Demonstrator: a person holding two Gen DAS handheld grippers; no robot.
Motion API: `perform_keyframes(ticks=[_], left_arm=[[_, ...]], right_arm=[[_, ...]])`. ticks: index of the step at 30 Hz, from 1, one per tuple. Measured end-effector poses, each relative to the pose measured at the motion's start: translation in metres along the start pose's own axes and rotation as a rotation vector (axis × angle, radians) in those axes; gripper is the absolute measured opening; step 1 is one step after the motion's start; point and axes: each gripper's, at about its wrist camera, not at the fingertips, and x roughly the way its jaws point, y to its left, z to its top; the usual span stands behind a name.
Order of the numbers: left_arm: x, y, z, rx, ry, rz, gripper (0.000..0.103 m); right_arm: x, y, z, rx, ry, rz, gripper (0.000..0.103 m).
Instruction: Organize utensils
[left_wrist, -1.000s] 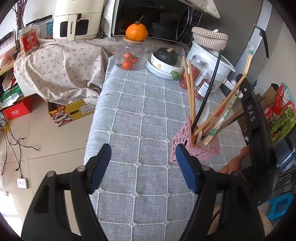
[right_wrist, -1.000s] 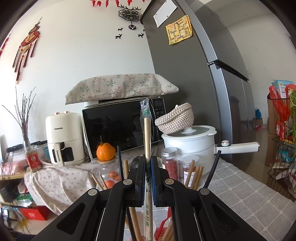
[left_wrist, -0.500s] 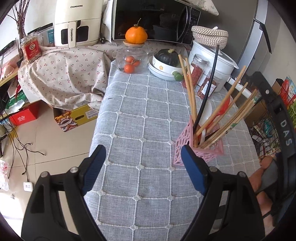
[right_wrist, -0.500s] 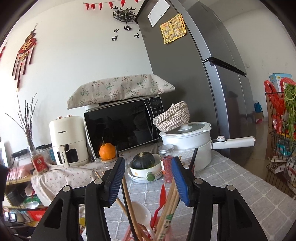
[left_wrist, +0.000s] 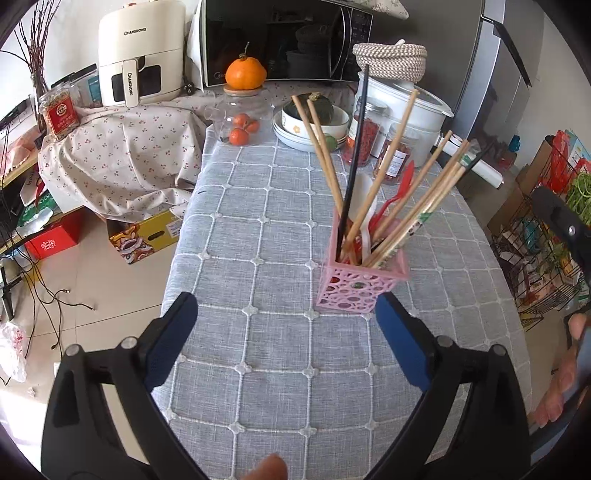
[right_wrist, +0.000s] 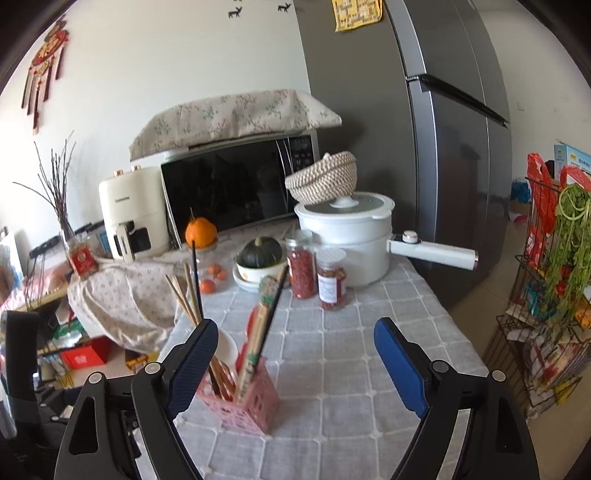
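Note:
A pink perforated utensil holder (left_wrist: 364, 282) (right_wrist: 245, 402) stands on the grey checked tablecloth (left_wrist: 280, 236). Several wooden chopsticks (left_wrist: 404, 206) (right_wrist: 255, 339), a black chopstick (left_wrist: 354, 155), a red spoon (left_wrist: 393, 199) and a white spoon (left_wrist: 364, 206) stick out of it. My left gripper (left_wrist: 286, 314) hovers in front of the holder, its jaws opening with nothing between them. My right gripper (right_wrist: 295, 339) is above and behind the holder, its jaws opening wide and empty; the holder lies beside its left finger.
At the table's far end stand a white pot with a long handle (right_wrist: 354, 240), two glass jars (right_wrist: 317, 273), a bowl with a dark squash (left_wrist: 314, 114), a fruit jar (left_wrist: 242, 118), a microwave (right_wrist: 236, 184) and an air fryer (left_wrist: 142, 48). A wire rack (right_wrist: 550, 295) stands right.
The right gripper let go of a wrapped wooden chopstick, which now stands in the holder, then opened wide and drew back. The left gripper opened further and pulled away from the holder.

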Motion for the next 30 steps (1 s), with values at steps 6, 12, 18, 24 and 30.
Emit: perform_keyframes(ticks=[6, 12, 18, 24, 30], left_arm=[[-0.013, -0.026, -0.017, 0.05, -0.022, 0.034, 0.101], [-0.019, -0.038, -0.017, 0.043, -0.049, 0.049, 0.101], [-0.015, -0.046, -0.011, 0.04, -0.064, 0.04, 0.101], [-0.013, -0.051, -0.013, 0.054, -0.061, 0.035, 0.101], [-0.015, -0.051, -0.014, 0.056, -0.066, 0.031, 0.101]], right_arm=[[0.008, -0.035, -0.019, 0.045, 0.215, -0.032, 0.098], [0.01, -0.048, -0.028, -0.017, 0.277, -0.022, 0.098], [0.009, -0.056, -0.03, -0.044, 0.277, -0.044, 0.098], [0.008, -0.061, -0.025, -0.038, 0.269, -0.058, 0.098], [0.009, -0.057, -0.026, -0.041, 0.279, -0.051, 0.098]])
